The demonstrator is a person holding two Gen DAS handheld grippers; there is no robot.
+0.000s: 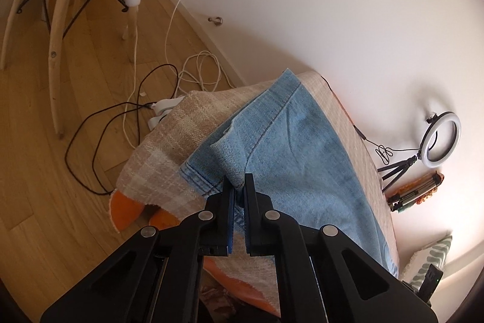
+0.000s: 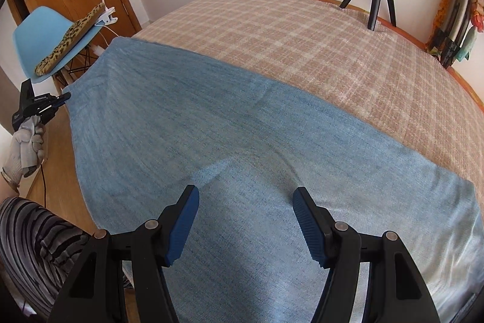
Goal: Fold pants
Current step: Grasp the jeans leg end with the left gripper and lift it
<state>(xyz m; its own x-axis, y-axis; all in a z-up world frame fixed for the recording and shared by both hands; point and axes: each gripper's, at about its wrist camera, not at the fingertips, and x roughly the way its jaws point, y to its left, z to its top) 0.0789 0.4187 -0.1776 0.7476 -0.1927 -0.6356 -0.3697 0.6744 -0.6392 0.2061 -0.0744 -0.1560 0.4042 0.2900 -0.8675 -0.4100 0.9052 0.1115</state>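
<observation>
Left gripper [image 1: 238, 182] pinches a turned-up hem corner of the jeans [image 1: 302, 153] on the checked bed cover [image 2: 317, 50]; right gripper [image 2: 246, 203] hangs spread above the denim.

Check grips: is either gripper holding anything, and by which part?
The left gripper is shut on the jeans, pinching a turned-up corner of the hem at the leg end. The right gripper is open above the jeans, holding nothing.

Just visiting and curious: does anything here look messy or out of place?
Mostly the jeans: their hem end hangs past the bed's corner, one corner flipped inside out where the left gripper pinches it. Loose cables also tangle on the floor. Nothing looks damaged.
</observation>
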